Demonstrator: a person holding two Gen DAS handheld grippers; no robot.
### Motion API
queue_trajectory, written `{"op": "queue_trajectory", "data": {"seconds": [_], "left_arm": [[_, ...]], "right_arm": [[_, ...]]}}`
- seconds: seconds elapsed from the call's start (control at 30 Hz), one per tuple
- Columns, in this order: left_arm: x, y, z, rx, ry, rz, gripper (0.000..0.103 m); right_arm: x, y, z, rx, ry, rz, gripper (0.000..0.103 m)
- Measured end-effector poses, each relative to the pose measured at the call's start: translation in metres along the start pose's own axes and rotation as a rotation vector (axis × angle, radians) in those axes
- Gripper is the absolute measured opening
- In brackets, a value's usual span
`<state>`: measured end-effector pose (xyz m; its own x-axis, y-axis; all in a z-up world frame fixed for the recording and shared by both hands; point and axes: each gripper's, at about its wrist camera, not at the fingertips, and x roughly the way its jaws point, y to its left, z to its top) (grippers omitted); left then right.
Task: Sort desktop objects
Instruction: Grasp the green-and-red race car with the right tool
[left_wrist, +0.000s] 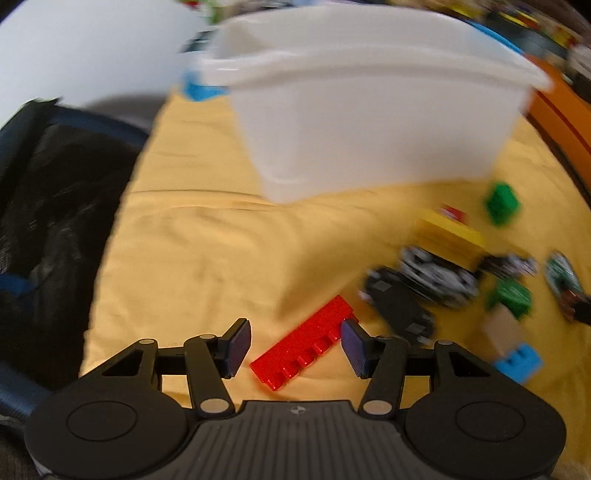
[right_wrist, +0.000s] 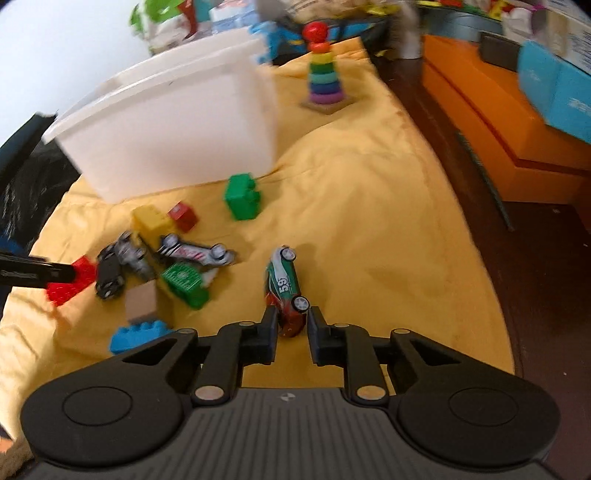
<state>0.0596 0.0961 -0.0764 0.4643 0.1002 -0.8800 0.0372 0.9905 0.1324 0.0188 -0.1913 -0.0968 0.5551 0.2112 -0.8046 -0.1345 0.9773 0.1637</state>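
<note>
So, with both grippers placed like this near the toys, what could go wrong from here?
1. The right gripper pinches only the tail end of the toy car, which lies on its side; it may swing or slip when lifted.
2. The left gripper is open around the red brick, which lies slanted between the pads; closing could twist it out.
3. The yellow cloth is wrinkled, so fingers may snag it.
</note>
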Motion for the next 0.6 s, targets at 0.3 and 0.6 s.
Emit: {"op": "queue_trajectory", "data": {"seconds": [0.3,0.6], "left_arm": [[-0.02,0.001,-0.004,0.005,0.008,-0.108,0.058],[0.011,-0.036,-0.003,-0.048,0.099,-0.248,0.054]], "right_arm": [[-0.009,0.004,0.007,-0.073,-0.08,-0.062,0.03],[-0.011,0.014,0.005,-0.122,-0.076,-0.032,0.029]]}}
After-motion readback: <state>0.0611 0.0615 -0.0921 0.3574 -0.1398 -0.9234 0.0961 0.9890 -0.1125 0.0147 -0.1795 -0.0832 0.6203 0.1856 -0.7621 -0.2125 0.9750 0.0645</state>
